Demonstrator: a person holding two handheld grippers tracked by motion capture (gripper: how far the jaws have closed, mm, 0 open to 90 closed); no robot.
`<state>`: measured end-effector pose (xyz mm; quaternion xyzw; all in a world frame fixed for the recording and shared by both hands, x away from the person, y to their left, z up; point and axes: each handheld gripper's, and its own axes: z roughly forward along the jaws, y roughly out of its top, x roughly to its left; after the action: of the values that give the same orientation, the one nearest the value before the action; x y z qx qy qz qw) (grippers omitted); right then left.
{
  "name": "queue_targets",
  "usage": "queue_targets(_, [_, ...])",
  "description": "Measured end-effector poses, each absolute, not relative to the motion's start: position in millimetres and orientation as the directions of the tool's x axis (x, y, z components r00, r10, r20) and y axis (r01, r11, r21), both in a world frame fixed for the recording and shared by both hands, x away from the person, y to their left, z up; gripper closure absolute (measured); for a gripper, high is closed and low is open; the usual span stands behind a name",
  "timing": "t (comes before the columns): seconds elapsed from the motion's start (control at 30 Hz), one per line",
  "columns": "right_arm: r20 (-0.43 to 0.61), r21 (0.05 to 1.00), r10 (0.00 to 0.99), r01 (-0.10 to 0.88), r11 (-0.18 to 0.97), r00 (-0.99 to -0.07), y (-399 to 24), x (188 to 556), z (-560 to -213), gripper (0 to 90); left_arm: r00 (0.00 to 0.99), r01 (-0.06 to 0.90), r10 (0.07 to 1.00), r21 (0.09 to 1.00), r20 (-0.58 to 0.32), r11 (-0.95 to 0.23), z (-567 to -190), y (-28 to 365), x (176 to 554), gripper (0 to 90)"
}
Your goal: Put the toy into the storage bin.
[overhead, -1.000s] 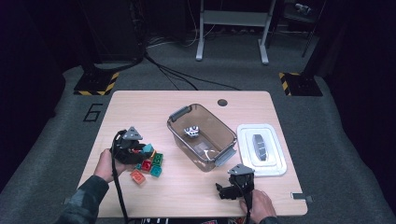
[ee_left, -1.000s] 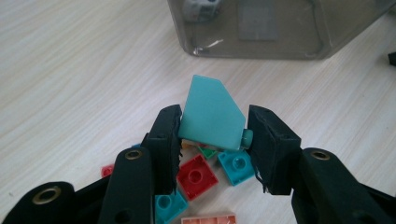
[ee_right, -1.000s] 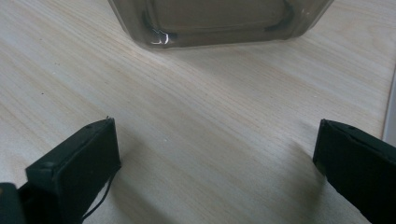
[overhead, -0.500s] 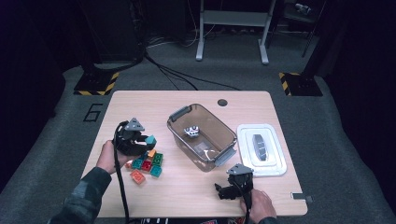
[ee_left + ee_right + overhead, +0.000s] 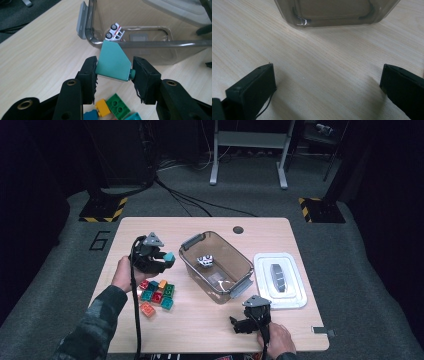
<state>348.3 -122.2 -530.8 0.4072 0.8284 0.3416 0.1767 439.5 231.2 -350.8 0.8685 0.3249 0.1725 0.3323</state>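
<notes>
Teal block (image 5: 113, 60), a sloped brick with one round stud at its side, sits clamped between the two black jaws of the left gripper (image 5: 114, 71), one pad pressing on its flat side and the other on the stud. In the high view the same block (image 5: 169, 256) is lifted clear of the wooden table (image 5: 200, 325) and hangs just left of the smoky clear bin (image 5: 216, 267), not yet over its rim. In the left gripper view the bin's near wall (image 5: 150, 47) rises right behind the block, and a small white toy car (image 5: 114, 32) lies inside the bin on its floor, wheels turned sideways. A heap of loose bricks (image 5: 156, 296) in red, green, teal and orange lies on the table left of the bin and below the raised gripper; an orange one and a green one show under the jaws. The white lid (image 5: 280, 280) lies flat just right of the bin. The right gripper (image 5: 239, 325) rests low on the table in front of the bin, near its front right corner, with its jaws spread wide and nothing but bare wood between them; the bin's wall (image 5: 334, 12) stands ahead of them.
</notes>
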Motion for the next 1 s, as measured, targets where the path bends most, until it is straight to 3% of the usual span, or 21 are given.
queue_targets(0.4, [-0.011, 0.711, 0.790, 0.551, 0.438, -0.613, -122, 350, -531, 0.0, 0.732, 0.432, 0.674, 0.695, 0.103, -0.575, -343, 205, 463, 55.8])
queue_targets(1.0, [0.000, 0.704, 0.792, 0.562, 0.433, -0.610, -121, 350, -530, 0.0, 0.723, 0.478, 0.686, 0.659, 0.080, -0.581, -367, 176, 490, 55.7])
